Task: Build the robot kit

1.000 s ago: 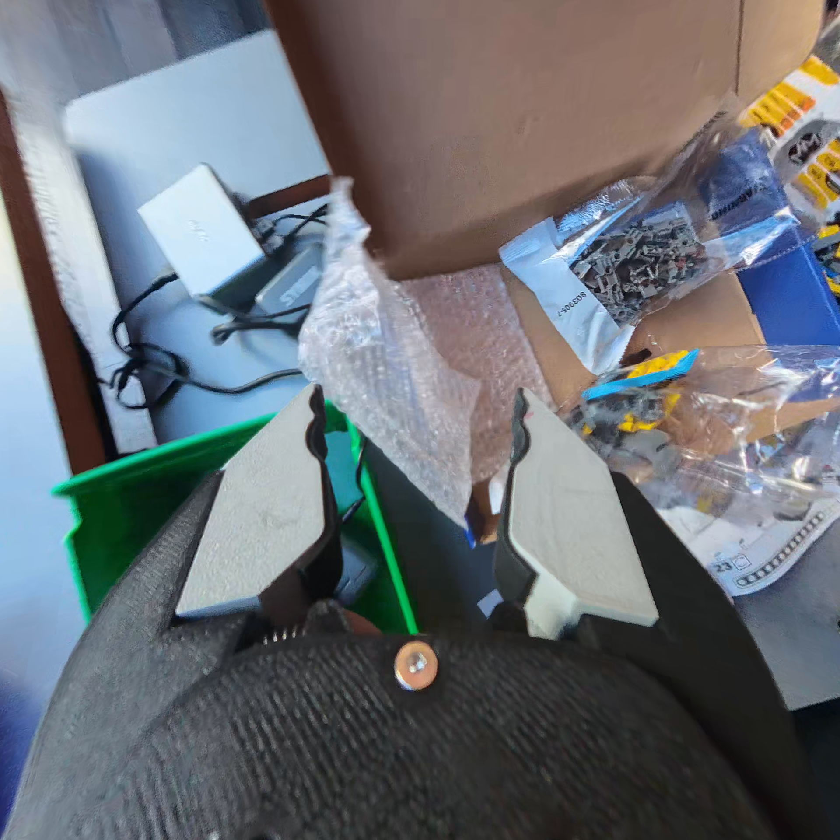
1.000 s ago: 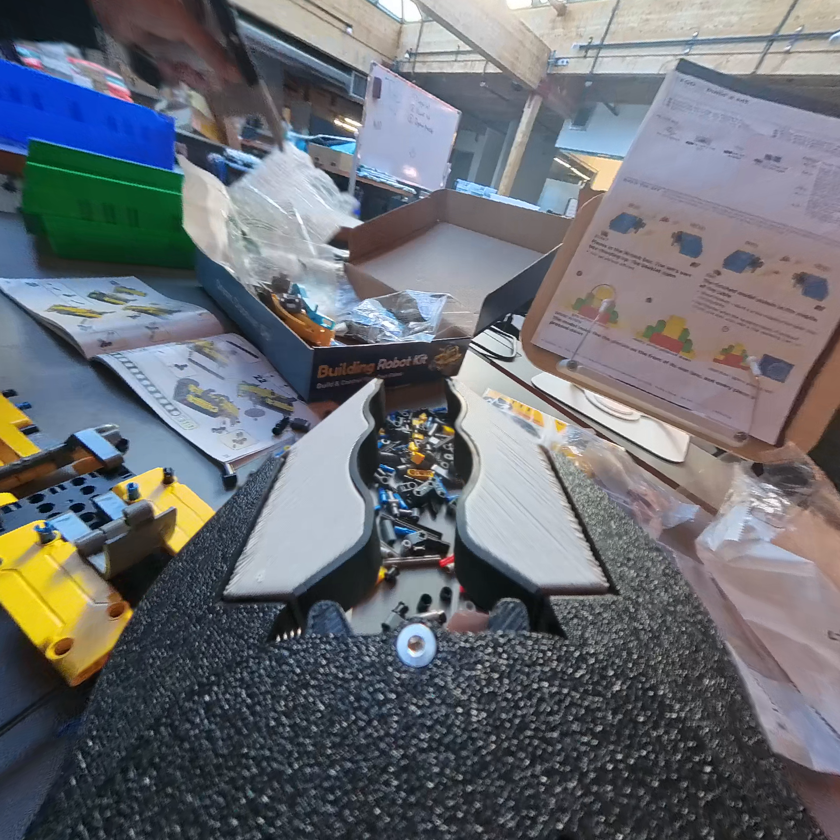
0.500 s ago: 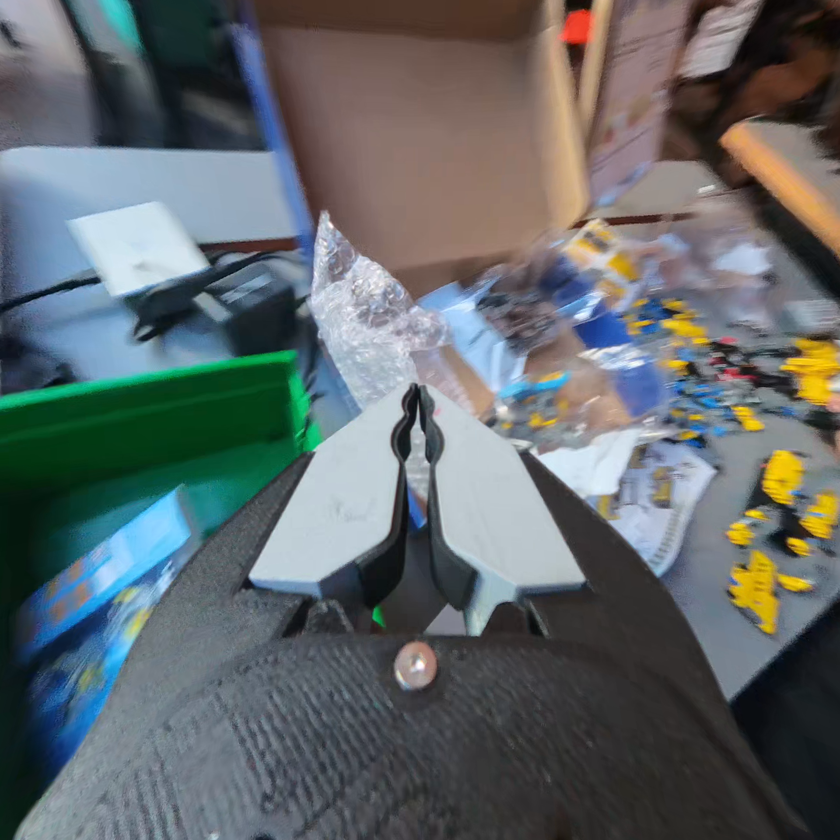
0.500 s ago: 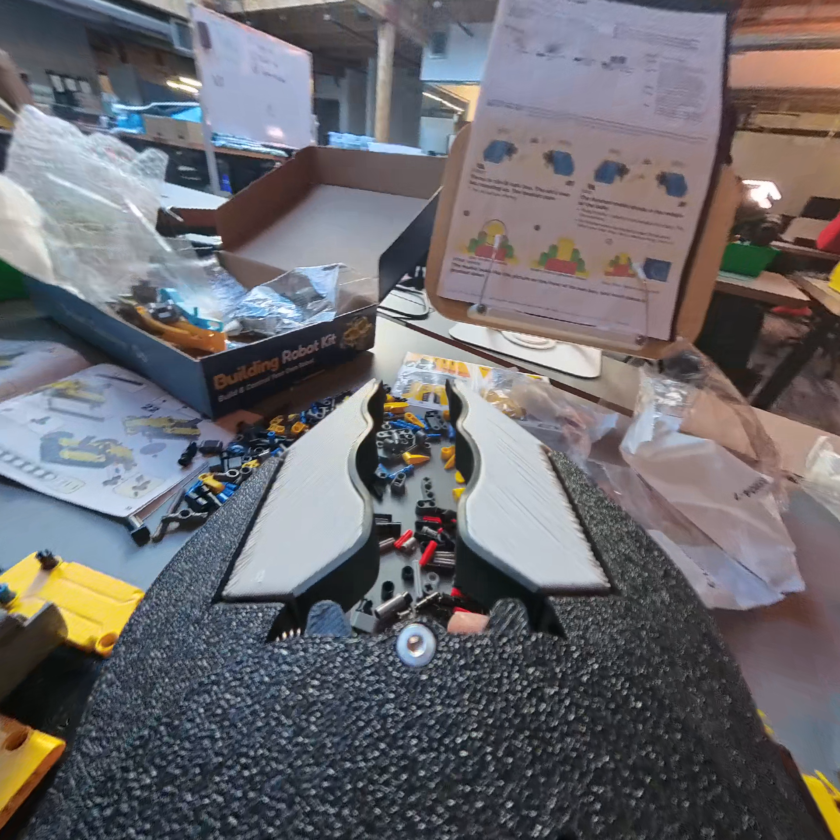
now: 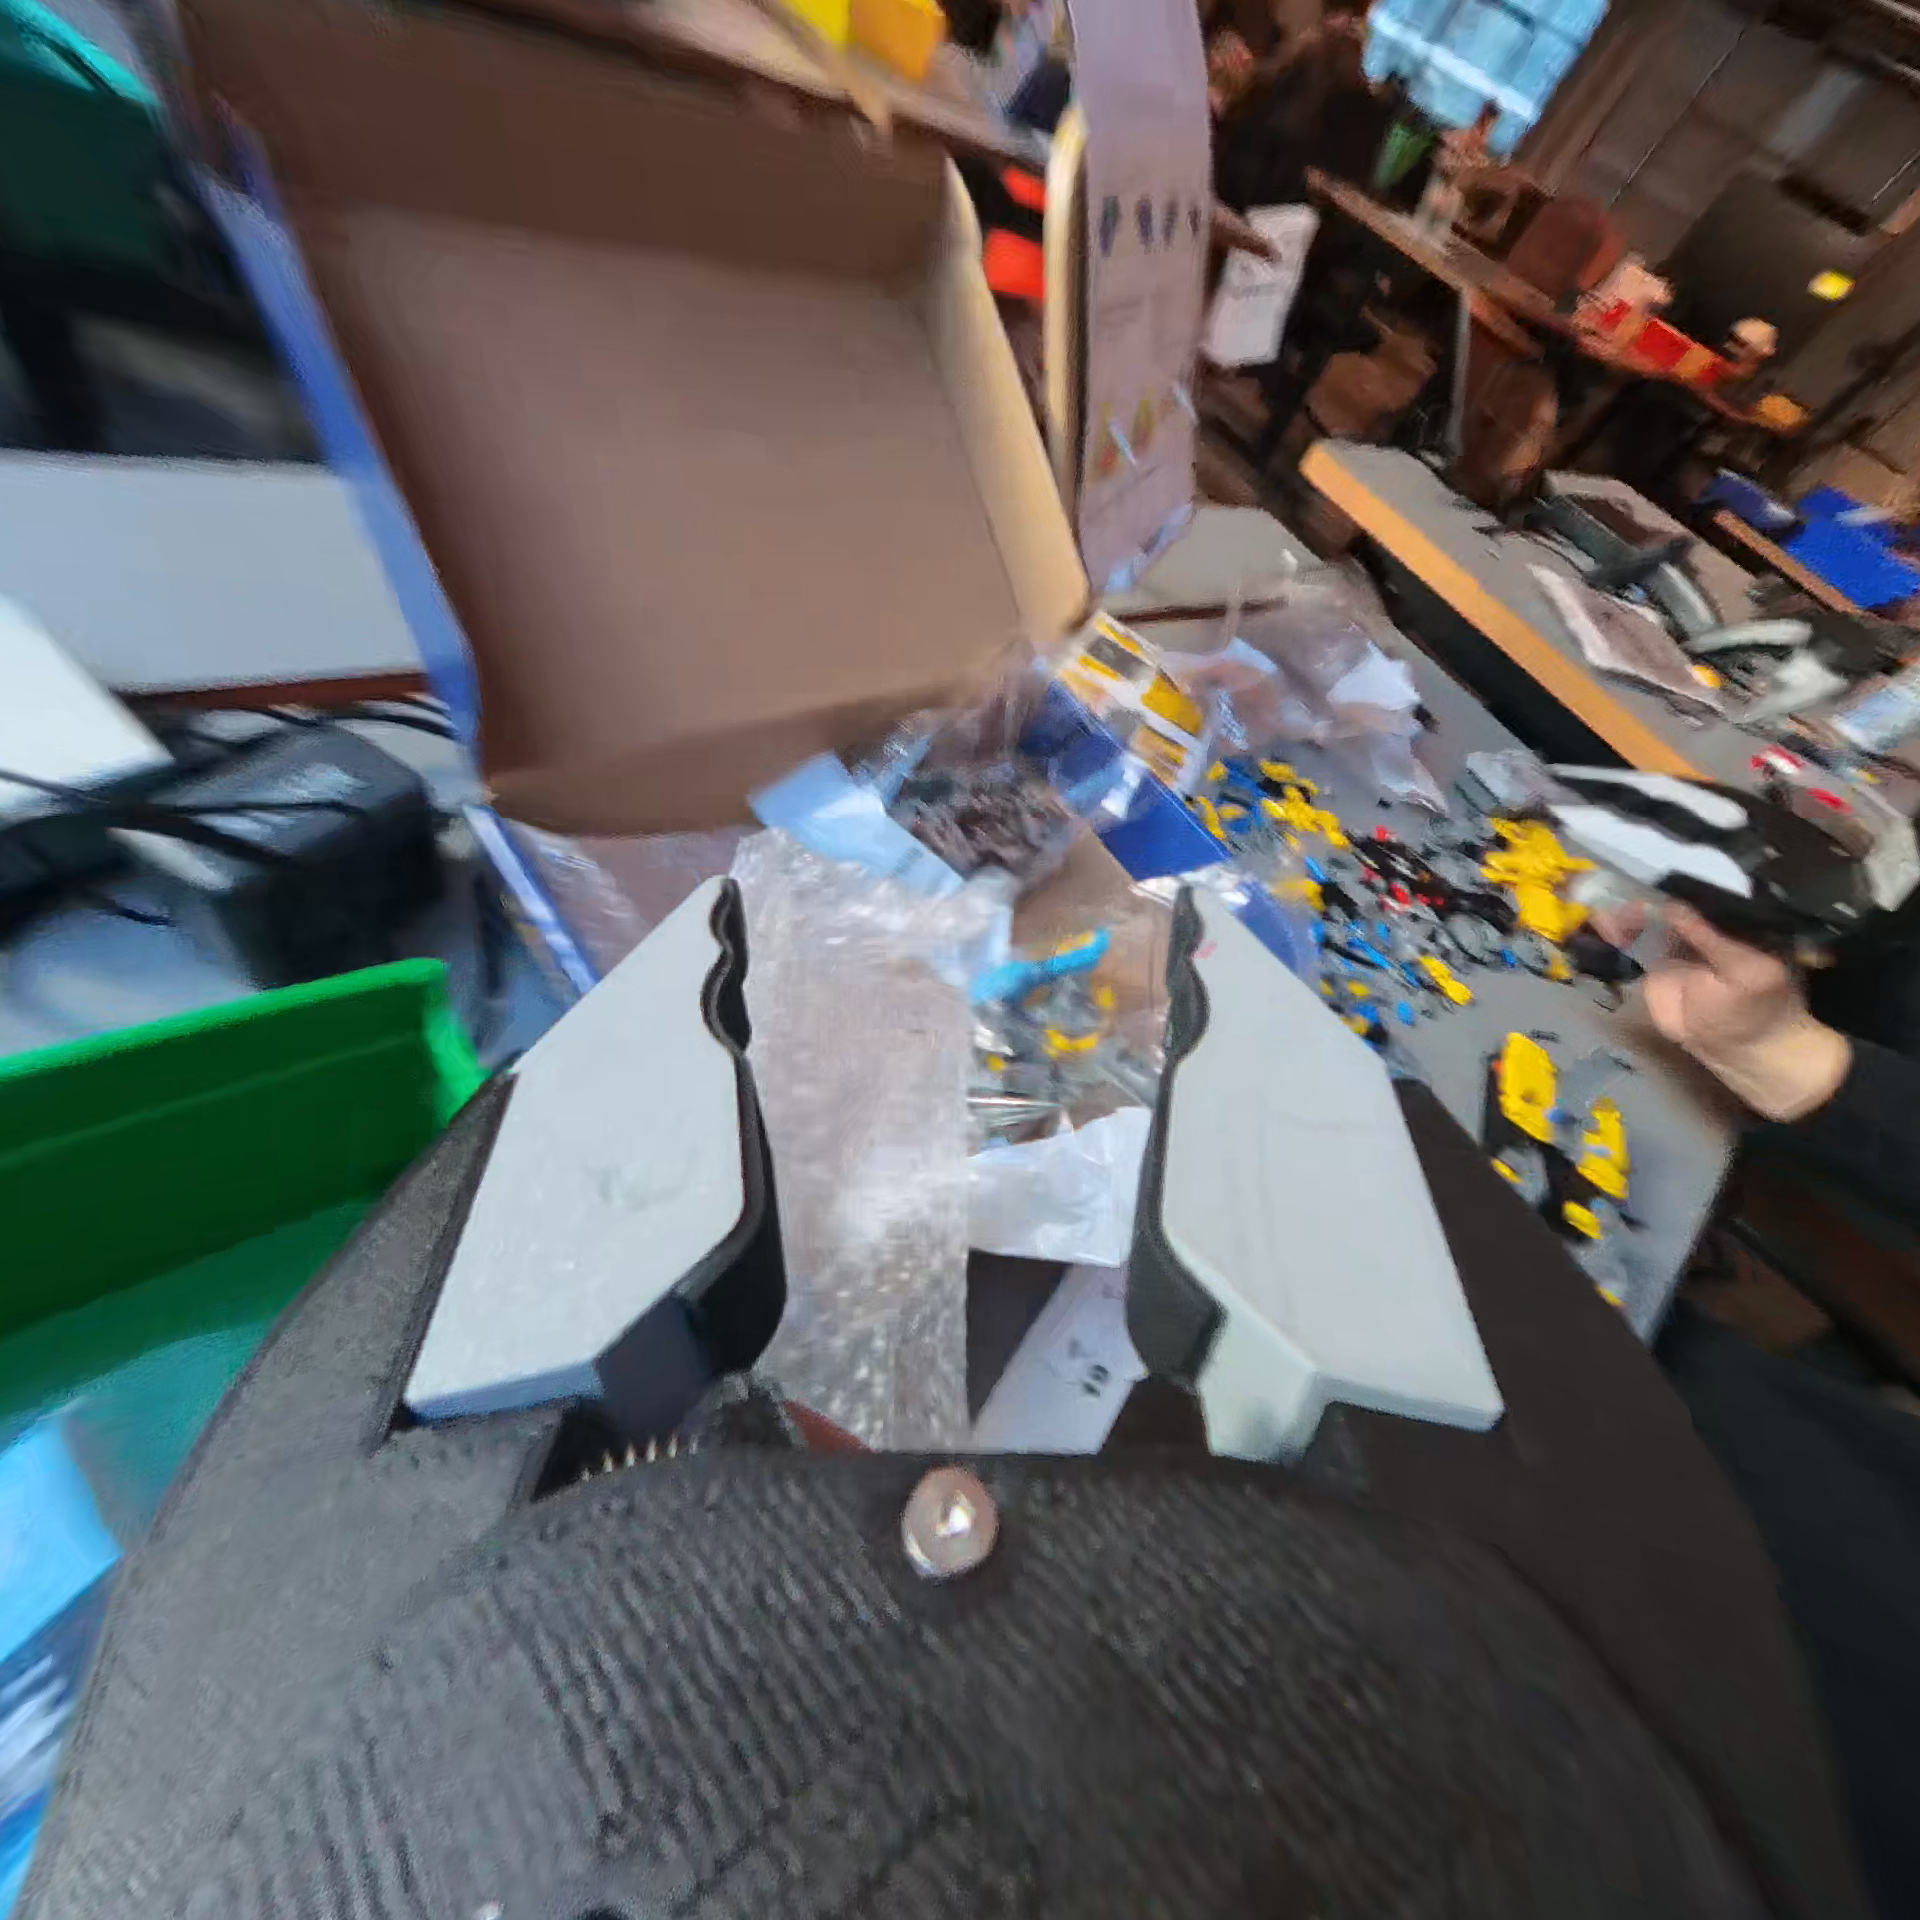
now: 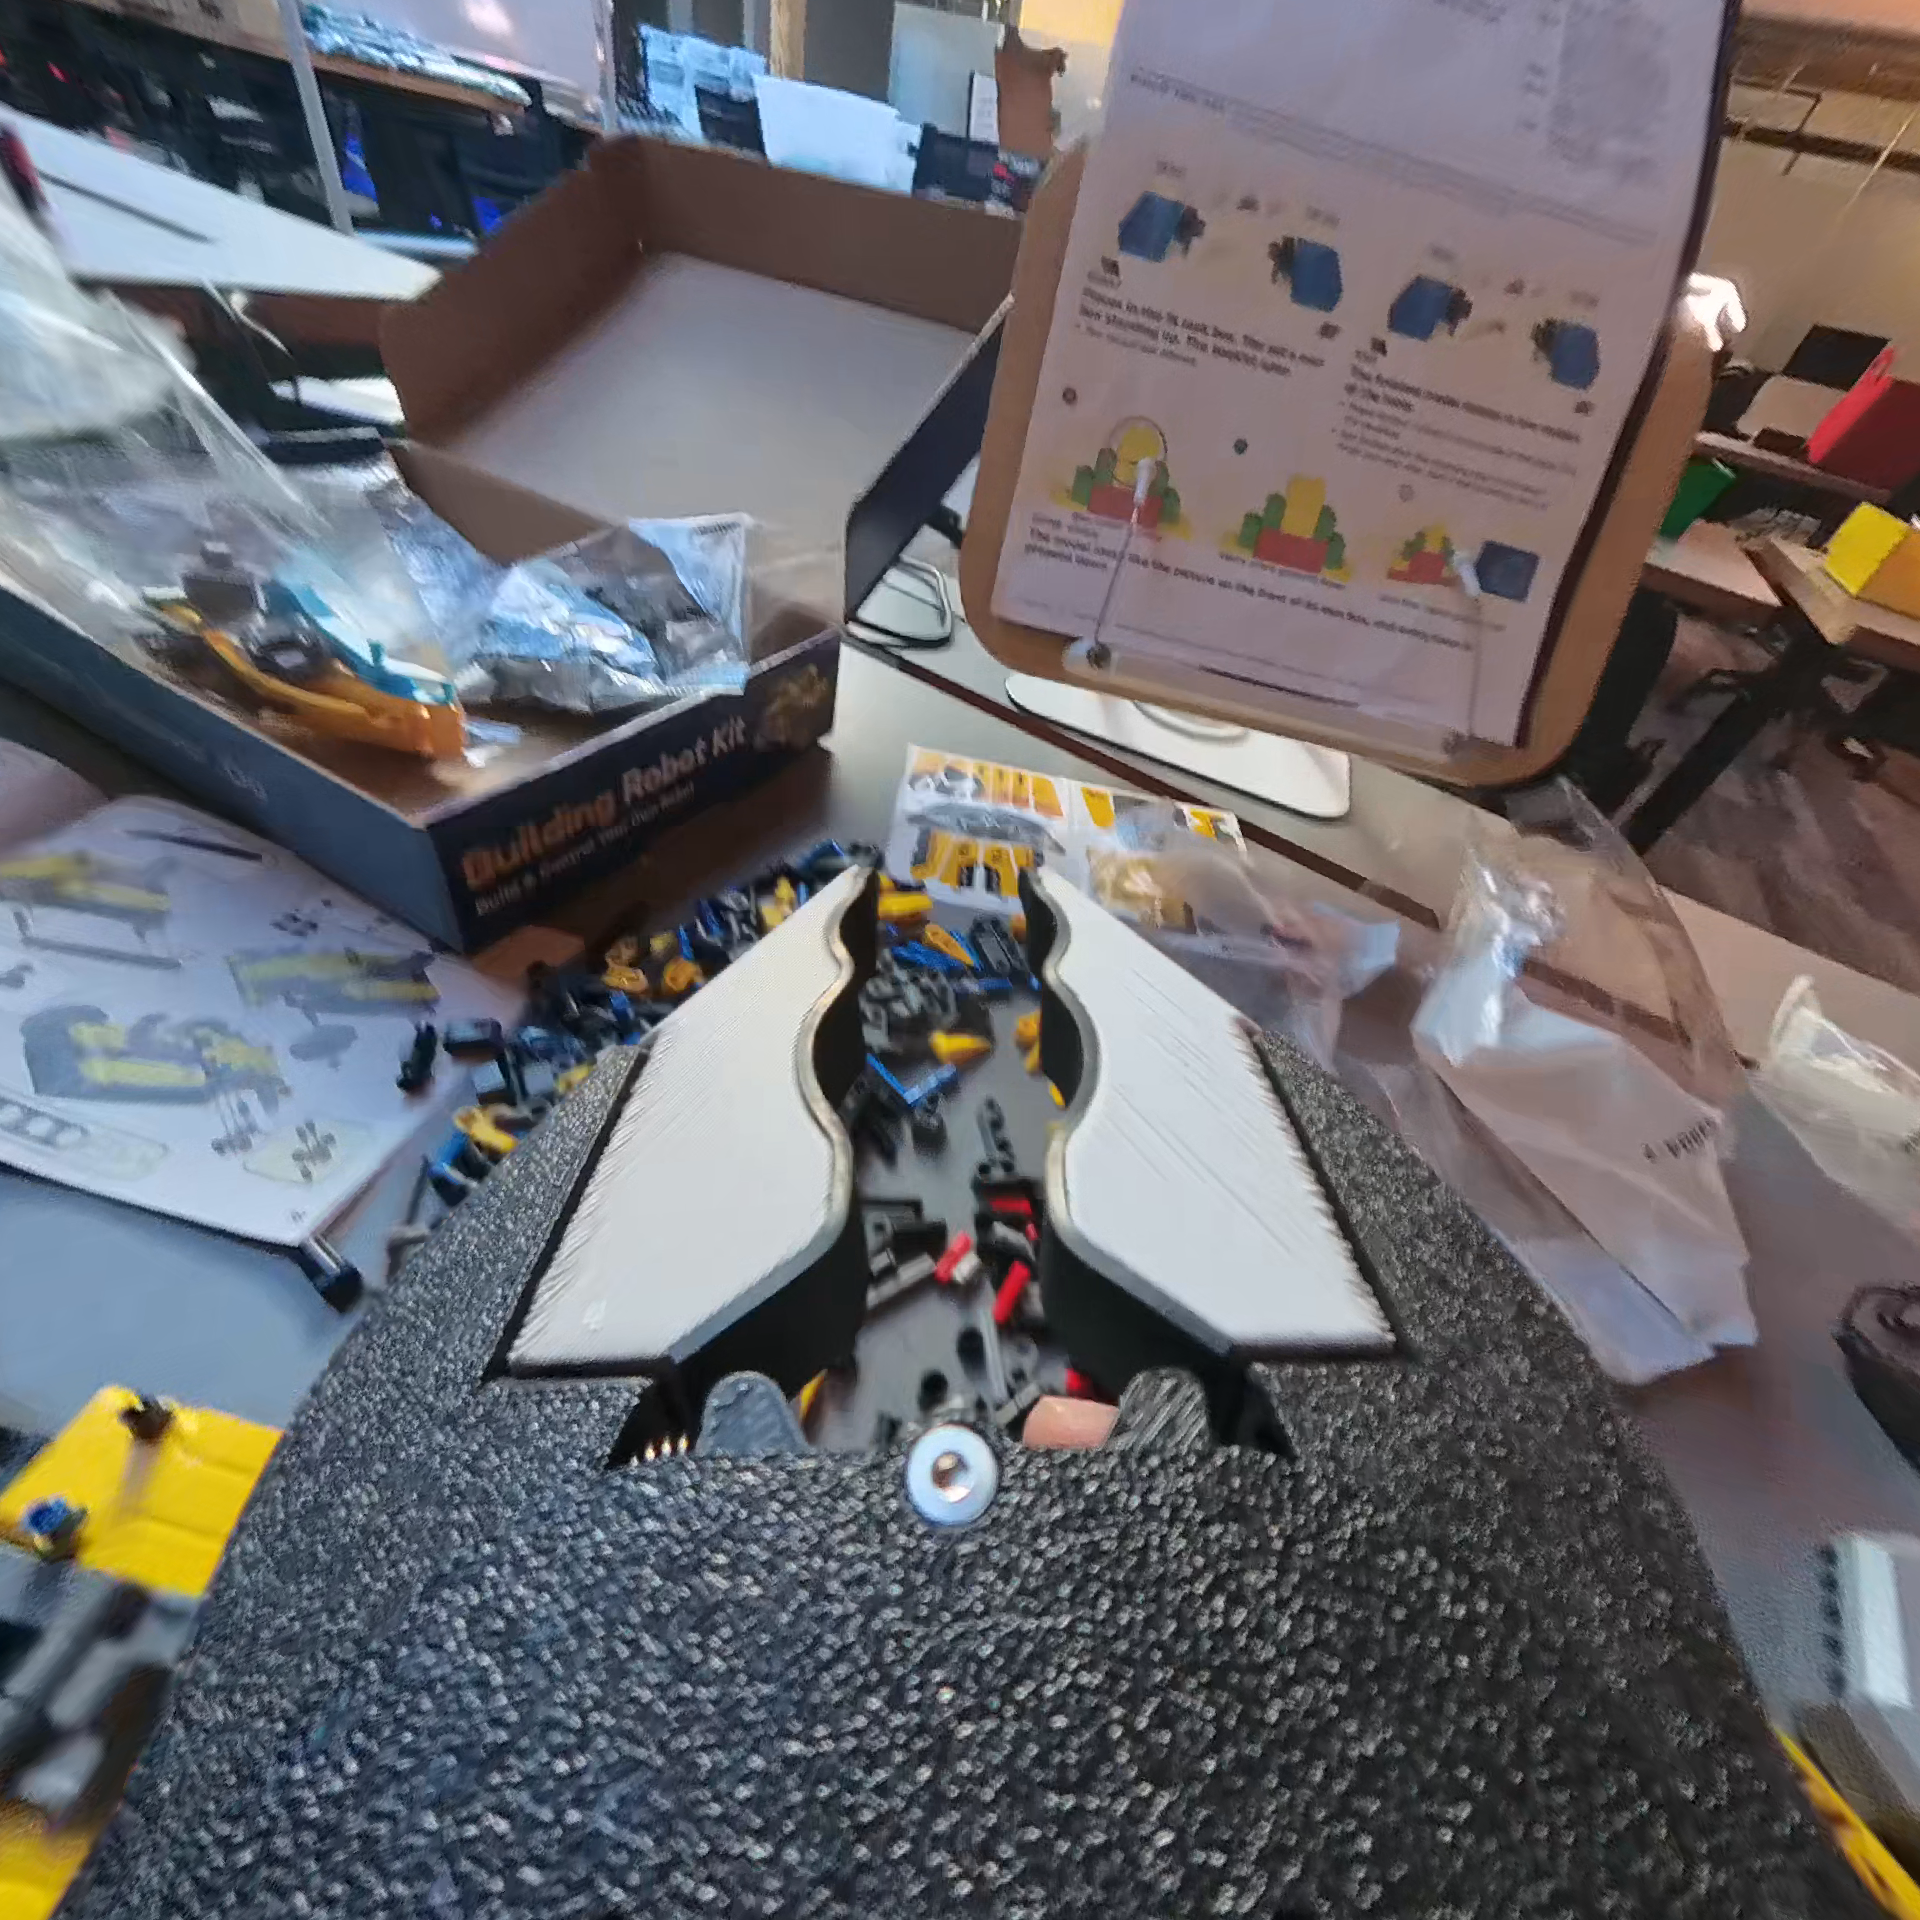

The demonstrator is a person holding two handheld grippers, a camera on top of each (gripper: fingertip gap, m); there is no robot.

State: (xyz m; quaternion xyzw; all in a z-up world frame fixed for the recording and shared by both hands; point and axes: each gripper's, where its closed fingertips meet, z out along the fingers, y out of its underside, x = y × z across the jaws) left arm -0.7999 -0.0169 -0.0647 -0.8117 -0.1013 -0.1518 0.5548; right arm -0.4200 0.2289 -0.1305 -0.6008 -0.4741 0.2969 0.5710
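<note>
While my left gripper [image 5: 956, 935] hangs spread wide around a bubble wrap sheet [image 5: 862, 1143] near the kit box [image 5: 665, 499], gripping nothing, my right gripper [image 6: 948, 914] hovers narrowly parted and empty over the loose pieces [image 6: 914, 1049], probably to pick one.

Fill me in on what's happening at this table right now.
A person works two handheld grippers over a table strewn with building-kit parts. The left gripper is open, a sheet of bubble wrap between its fingers but not pinched, near the open kit box. The right gripper hovers, fingers slightly apart and holding nothing, above a pile of small loose parts. An instruction booklet lies beside the box.
</note>
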